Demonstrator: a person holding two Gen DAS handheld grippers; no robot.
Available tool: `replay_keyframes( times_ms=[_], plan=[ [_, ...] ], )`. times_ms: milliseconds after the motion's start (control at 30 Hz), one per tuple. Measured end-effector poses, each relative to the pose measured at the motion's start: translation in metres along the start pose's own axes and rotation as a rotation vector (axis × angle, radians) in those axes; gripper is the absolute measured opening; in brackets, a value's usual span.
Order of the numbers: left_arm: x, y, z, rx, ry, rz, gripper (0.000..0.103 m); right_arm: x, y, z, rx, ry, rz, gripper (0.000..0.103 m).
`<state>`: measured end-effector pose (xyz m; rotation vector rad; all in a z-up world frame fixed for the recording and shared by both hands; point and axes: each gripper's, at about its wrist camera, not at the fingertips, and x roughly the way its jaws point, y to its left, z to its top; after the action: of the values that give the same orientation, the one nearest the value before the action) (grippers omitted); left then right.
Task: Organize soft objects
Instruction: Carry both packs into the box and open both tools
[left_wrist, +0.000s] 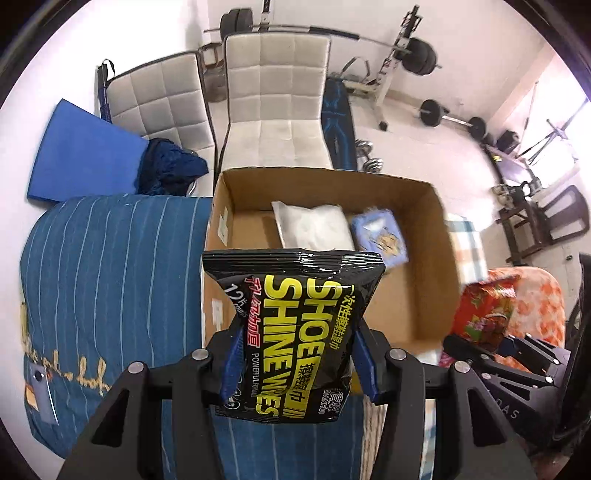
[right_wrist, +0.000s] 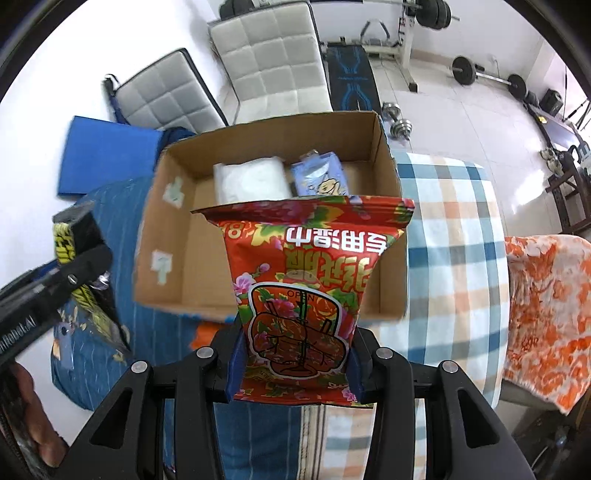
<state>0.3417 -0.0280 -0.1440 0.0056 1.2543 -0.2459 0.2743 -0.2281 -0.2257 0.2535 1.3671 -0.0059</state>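
Observation:
My left gripper (left_wrist: 297, 356) is shut on a black shoe shine wipes pack (left_wrist: 295, 325) and holds it upright just before the near wall of an open cardboard box (left_wrist: 436, 266). My right gripper (right_wrist: 293, 360) is shut on a red floral wet wipes pack (right_wrist: 306, 291), held over the near edge of the same box (right_wrist: 162, 229). Inside the box lie a white soft pack (left_wrist: 314, 225) and a light blue tissue pack (left_wrist: 382, 236). The left gripper with the black pack shows at the left of the right wrist view (right_wrist: 70, 273). The red pack also shows in the left wrist view (left_wrist: 484, 314).
The box stands on a bed with a blue striped quilt (left_wrist: 110, 280), a checked blanket (right_wrist: 450, 236) and an orange floral blanket (right_wrist: 546, 314). Two grey padded chairs (left_wrist: 277, 110), a blue mat (left_wrist: 81, 155) and gym weights (left_wrist: 421, 55) lie beyond.

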Motion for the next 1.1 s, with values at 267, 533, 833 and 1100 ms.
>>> replay_keyframes(
  times_ms=[267, 533, 833, 1100],
  plan=[
    [0.096, 0.013, 0.054, -0.006, 0.156, 0.097, 0.048, 0.085, -0.018, 0.043, -0.002, 0.142, -0.064, 0.046],
    [0.194, 0.014, 0.077, 0.063, 0.323, 0.275, 0.049, 0.156, -0.021, 0.067, -0.025, 0.244, -0.146, 0.046],
    [0.248, 0.022, 0.092, -0.005, 0.424, 0.245, 0.049, 0.208, -0.024, 0.064, -0.056, 0.361, -0.168, 0.046],
    [0.259, 0.037, 0.09, -0.094, 0.462, 0.106, 0.05, 0.225, -0.033, 0.066, -0.049, 0.403, -0.148, 0.048]
  ],
)
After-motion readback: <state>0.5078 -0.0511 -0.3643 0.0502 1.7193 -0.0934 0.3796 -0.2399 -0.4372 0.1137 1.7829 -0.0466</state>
